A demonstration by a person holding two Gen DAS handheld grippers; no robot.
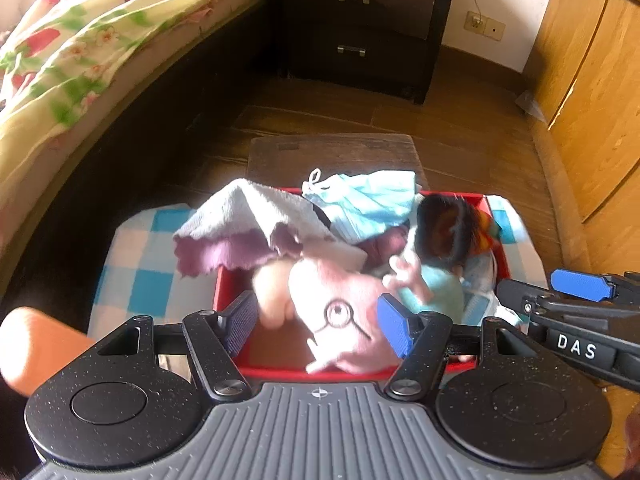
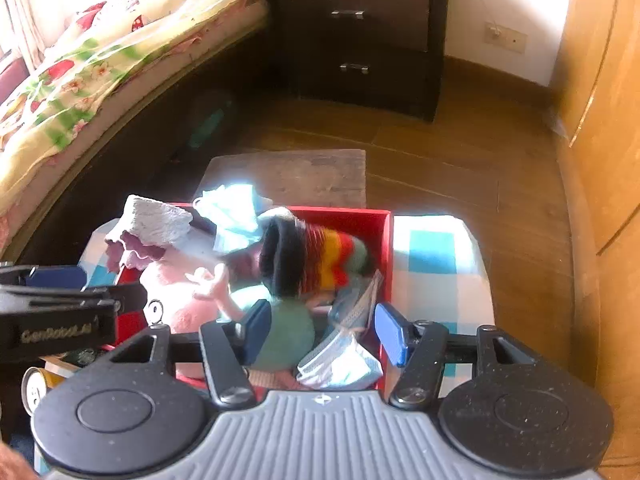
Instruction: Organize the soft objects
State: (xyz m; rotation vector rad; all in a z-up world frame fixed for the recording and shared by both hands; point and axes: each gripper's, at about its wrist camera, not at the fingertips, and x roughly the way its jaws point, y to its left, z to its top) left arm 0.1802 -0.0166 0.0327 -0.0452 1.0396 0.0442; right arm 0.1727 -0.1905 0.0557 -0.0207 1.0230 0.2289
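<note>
A red box (image 1: 224, 292) (image 2: 382, 248) sits on a blue-and-white checked cloth (image 1: 140, 264) (image 2: 436, 256). It holds a pink plush toy (image 1: 340, 300) (image 2: 188, 300), a white and purple towel (image 1: 248, 224) (image 2: 156, 224), light blue face masks (image 1: 368, 204) (image 2: 340, 364) and a black and striped knit hat (image 1: 444, 228) (image 2: 316, 256). My left gripper (image 1: 318, 326) is open just above the pink plush, its jaws either side of it. My right gripper (image 2: 322, 332) is open over the box's right half, above a green soft item (image 2: 288, 340) and the masks.
A bed with a flowered quilt (image 1: 60, 60) runs along the left. A dark nightstand (image 1: 360, 28) stands at the back, a wooden wardrobe (image 1: 592, 100) on the right. A low wooden stool (image 1: 332, 156) is behind the box. A can (image 2: 36, 388) lies at lower left.
</note>
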